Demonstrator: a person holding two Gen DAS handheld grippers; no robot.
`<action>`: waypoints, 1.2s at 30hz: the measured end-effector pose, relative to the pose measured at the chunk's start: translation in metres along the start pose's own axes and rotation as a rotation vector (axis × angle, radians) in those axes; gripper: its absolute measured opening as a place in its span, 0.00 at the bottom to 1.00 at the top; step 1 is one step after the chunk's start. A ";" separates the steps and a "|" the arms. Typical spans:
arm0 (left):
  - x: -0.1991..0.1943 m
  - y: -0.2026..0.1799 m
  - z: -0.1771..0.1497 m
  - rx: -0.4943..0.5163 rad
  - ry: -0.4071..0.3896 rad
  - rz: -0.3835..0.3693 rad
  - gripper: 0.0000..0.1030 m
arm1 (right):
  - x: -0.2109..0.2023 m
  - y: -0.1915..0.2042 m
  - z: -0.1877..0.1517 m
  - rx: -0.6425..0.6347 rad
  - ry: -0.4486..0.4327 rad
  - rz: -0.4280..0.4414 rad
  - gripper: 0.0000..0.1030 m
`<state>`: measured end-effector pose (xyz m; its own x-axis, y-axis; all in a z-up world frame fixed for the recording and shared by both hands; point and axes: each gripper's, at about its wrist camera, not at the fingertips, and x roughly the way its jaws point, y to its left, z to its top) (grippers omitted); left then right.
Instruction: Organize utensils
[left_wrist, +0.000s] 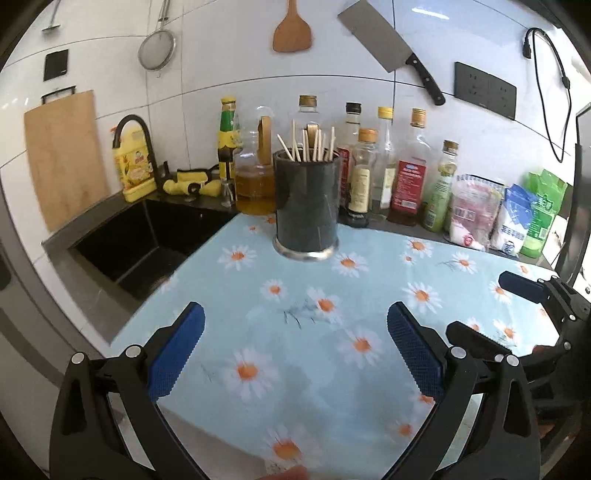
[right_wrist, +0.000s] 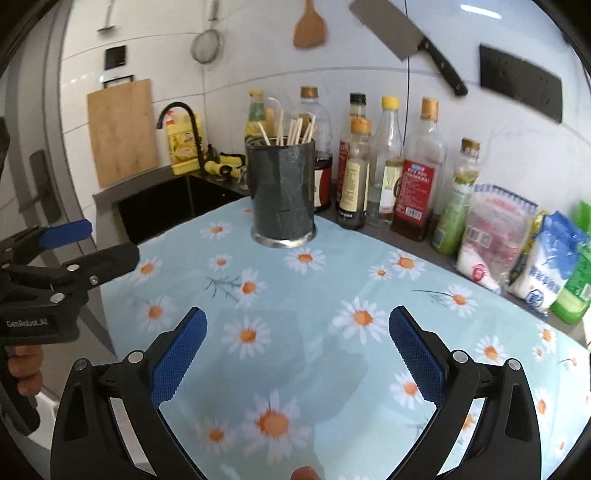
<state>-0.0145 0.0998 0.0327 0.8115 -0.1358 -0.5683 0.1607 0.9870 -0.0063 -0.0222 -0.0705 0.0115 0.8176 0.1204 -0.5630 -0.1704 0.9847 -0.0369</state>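
Chopsticks (left_wrist: 308, 146) stand upright in a dark cylindrical holder (left_wrist: 306, 206) at the far edge of the daisy-patterned cloth (left_wrist: 332, 332) covering the counter, just in front of a row of bottles (left_wrist: 410, 173) (oils and sauces, by the look). The left tool (left_wrist: 295, 347) and right tool (right_wrist: 297, 350) both hover over the cloth, jaws spread wide, holding nothing.

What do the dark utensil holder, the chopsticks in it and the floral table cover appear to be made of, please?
Utensil holder: seemingly metal, with a shiny silver base rim; its dark body looks wrapped in matte tape or film, with seams showing. Chopsticks: pale, matte sticks, likely bamboo or wood. Floral table cover: probably soft printed fabric, judging by its gentle wrinkles.
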 end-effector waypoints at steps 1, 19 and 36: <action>-0.005 -0.002 -0.004 -0.016 0.000 0.006 0.94 | -0.006 0.000 -0.003 -0.007 -0.010 -0.001 0.92; -0.047 -0.042 -0.026 -0.041 -0.008 0.060 0.94 | -0.064 -0.031 -0.029 0.040 -0.100 -0.057 0.92; -0.049 -0.042 -0.028 -0.062 0.015 0.109 0.94 | -0.070 -0.038 -0.033 0.052 -0.113 -0.080 0.92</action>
<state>-0.0768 0.0676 0.0382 0.8139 -0.0263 -0.5804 0.0363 0.9993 0.0057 -0.0906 -0.1200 0.0251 0.8846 0.0522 -0.4634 -0.0761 0.9965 -0.0331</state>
